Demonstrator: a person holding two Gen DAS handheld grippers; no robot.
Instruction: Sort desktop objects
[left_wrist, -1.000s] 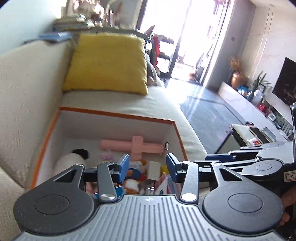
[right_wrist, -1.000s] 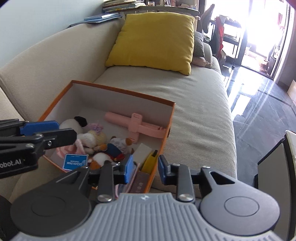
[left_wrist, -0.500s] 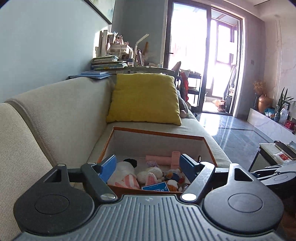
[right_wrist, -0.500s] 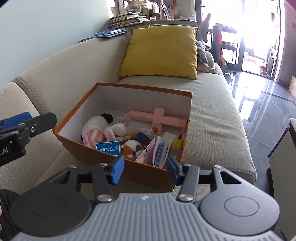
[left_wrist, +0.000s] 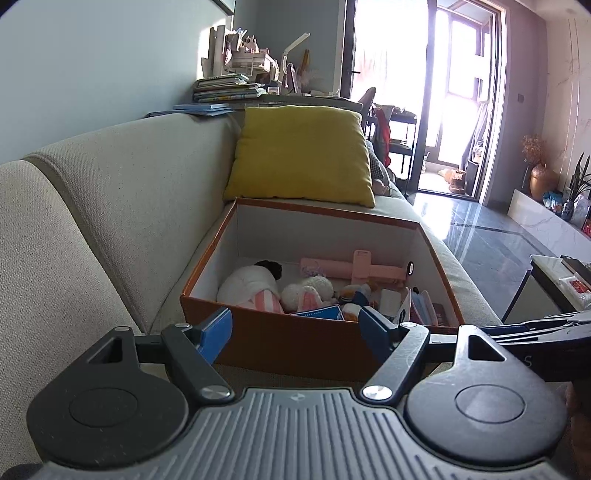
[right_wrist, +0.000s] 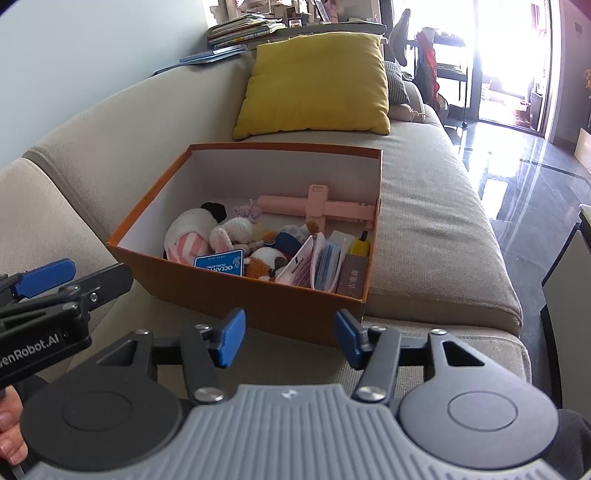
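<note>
Two tongs held near an orange box (right_wrist: 258, 299) on a beige sofa (right_wrist: 436, 221), left tongs (left_wrist: 295, 332) spread wide and empty, right tongs (right_wrist: 290, 338) opening with nothing between them, plush toys (right_wrist: 236, 236), pink stick (right_wrist: 314, 208) and cards (right_wrist: 325, 262) lying inside the box, yellow cushion (right_wrist: 317, 81) beyond it.

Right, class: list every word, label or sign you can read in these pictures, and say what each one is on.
"OCEAN", upside down: blue card in the orange box.
"enRobot.AI", cut off at the picture's edge: body of the left tongs.
Characters on the brown packet: too blurred to read.
</note>
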